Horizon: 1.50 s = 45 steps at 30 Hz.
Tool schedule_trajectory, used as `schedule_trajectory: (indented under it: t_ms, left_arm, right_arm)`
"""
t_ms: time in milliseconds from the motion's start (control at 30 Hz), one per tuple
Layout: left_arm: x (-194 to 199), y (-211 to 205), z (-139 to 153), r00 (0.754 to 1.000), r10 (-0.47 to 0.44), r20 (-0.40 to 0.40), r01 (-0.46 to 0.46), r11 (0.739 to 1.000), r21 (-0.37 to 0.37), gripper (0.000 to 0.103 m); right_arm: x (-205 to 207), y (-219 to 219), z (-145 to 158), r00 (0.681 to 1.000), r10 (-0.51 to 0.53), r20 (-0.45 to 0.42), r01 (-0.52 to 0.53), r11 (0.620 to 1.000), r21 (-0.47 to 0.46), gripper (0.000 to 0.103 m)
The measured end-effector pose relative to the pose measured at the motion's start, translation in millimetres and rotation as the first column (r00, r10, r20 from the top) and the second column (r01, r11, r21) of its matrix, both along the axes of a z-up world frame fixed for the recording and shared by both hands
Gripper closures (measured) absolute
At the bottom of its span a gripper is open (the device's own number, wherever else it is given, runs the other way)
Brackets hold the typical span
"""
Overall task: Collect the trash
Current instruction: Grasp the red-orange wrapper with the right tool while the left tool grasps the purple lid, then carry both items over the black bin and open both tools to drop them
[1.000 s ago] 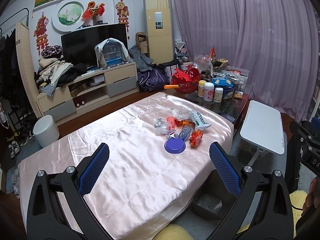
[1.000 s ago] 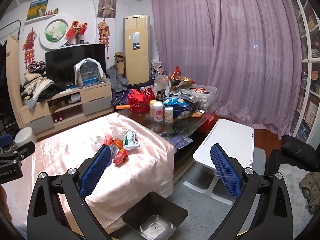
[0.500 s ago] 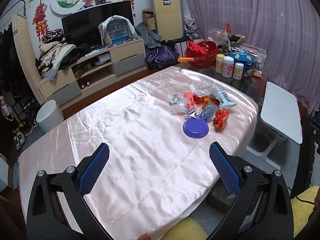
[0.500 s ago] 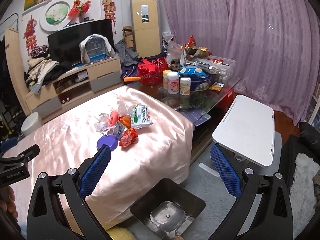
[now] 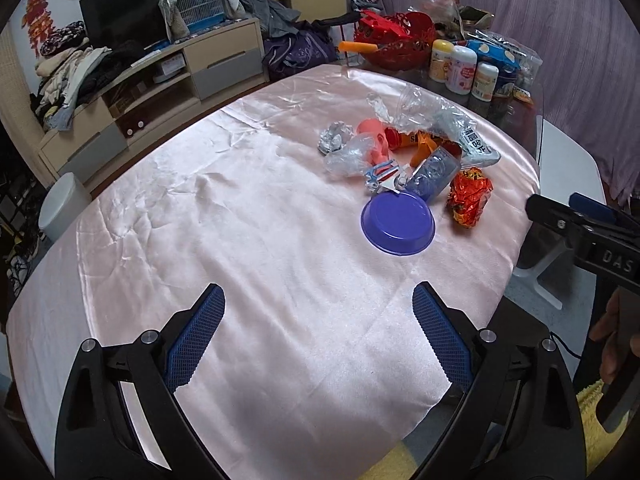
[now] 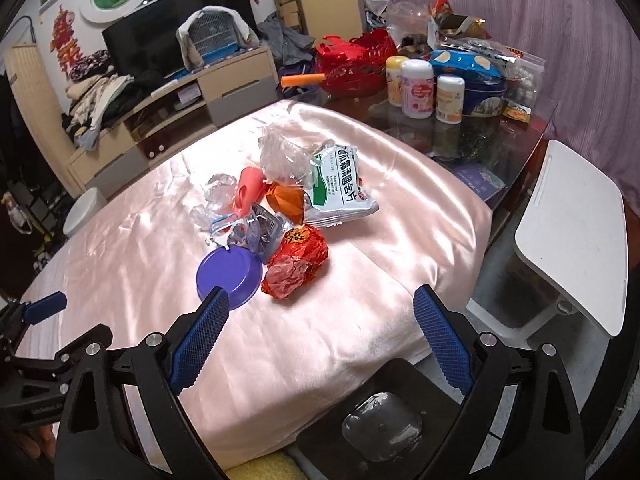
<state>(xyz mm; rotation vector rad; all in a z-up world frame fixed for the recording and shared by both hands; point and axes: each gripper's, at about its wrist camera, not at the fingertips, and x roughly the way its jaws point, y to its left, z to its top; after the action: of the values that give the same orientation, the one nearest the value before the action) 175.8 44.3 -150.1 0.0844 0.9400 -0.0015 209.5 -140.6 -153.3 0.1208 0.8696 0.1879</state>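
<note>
Looking along my left hand-held gripper (image 5: 318, 326), I see its jaws spread wide but closing, with nothing between them, only bare pink cloth of the tabletop (image 5: 240, 240). The trash pile (image 5: 408, 156) sits toward the far right part of the cloth, its long axis running from a foil ball (image 5: 335, 140) on the left to a crumpled red-orange wrapper (image 5: 469, 200) near the right edge. A purple lid (image 5: 398, 224) lies flat just in front of the pile. Wide open cloth lies between my fingers and the lid. The right hand-held gripper (image 5: 580, 220) shows at the frame's right border, off the tabletop's edge. From the right wrist view, the right hand-held gripper (image 6: 322, 330) is likewise spread, closing and holding nothing, and the pile runs away from me: wrapper (image 6: 296, 266) nearest, then a white-and-green packet (image 6: 340, 184) tilted back, clear crinkled plastic (image 6: 280, 156) behind. The lid (image 6: 228, 274) touches the wrapper's left side. The tabletop's near corner drops off below my right finger, with a black bin (image 6: 384, 420) on the floor beneath.
</note>
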Motion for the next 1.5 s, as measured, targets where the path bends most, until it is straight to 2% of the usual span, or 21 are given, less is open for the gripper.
schedule_trajectory:
  t_ms: [167,233,367,500,700,767,1000,1067,1100,1333,1500]
  left_arm:
    - [21,-6,-21,0.998,-0.02,-0.054,0.019,1.0,-0.02,0.014]
    - [29,-11,-28,0.997,-0.039,-0.07,0.037,0.999,-0.027,0.014]
    - [45,-23,-39,0.992,-0.086,-0.096,0.083,0.996,-0.038,0.014]
    - [62,-37,-51,0.986,-0.116,-0.118,0.111,0.993,-0.05,0.014]
    - [91,-51,-65,0.984,-0.124,-0.129,0.115,0.99,-0.077,0.015]
    - [100,-53,-70,0.982,-0.126,-0.141,0.115,0.99,-0.085,0.018]
    - [122,-60,-71,0.985,-0.124,-0.119,0.118,0.991,-0.055,0.02]
    - [125,-63,-70,0.985,-0.132,-0.11,0.127,0.991,-0.053,0.026]
    - [125,-65,-69,0.985,-0.139,-0.106,0.134,0.99,-0.052,0.03]
    - [106,-65,-67,0.981,-0.149,-0.121,0.143,0.988,-0.06,0.031]
    - [75,-65,-65,0.978,-0.161,-0.135,0.147,0.983,-0.108,0.031]
  right_arm:
    - [29,15,-19,0.998,0.032,-0.045,-0.031,0.999,0.019,0.013]
    - [39,19,-27,0.997,0.042,-0.065,-0.041,0.999,0.022,0.026]
    - [55,20,-44,0.992,0.052,-0.114,-0.049,0.998,0.031,0.045]
    - [60,15,-50,0.989,0.09,-0.114,-0.081,0.993,0.081,0.072]
    - [54,0,-36,0.993,0.096,-0.074,-0.092,0.994,0.053,0.074]
    - [51,-6,-31,0.994,0.091,-0.06,-0.089,0.995,0.035,0.074]
    - [44,-19,-22,0.995,0.092,-0.043,-0.092,0.996,0.014,0.074]
    - [41,-18,-24,0.994,0.096,-0.049,-0.097,0.995,-0.004,0.074]
    - [40,-18,-24,0.994,0.096,-0.05,-0.097,0.995,-0.014,0.074]
    - [22,-26,-20,0.994,0.096,-0.051,-0.097,0.995,-0.024,0.074]
    - [-1,-32,-14,0.994,0.093,-0.05,-0.094,0.996,-0.011,0.074]
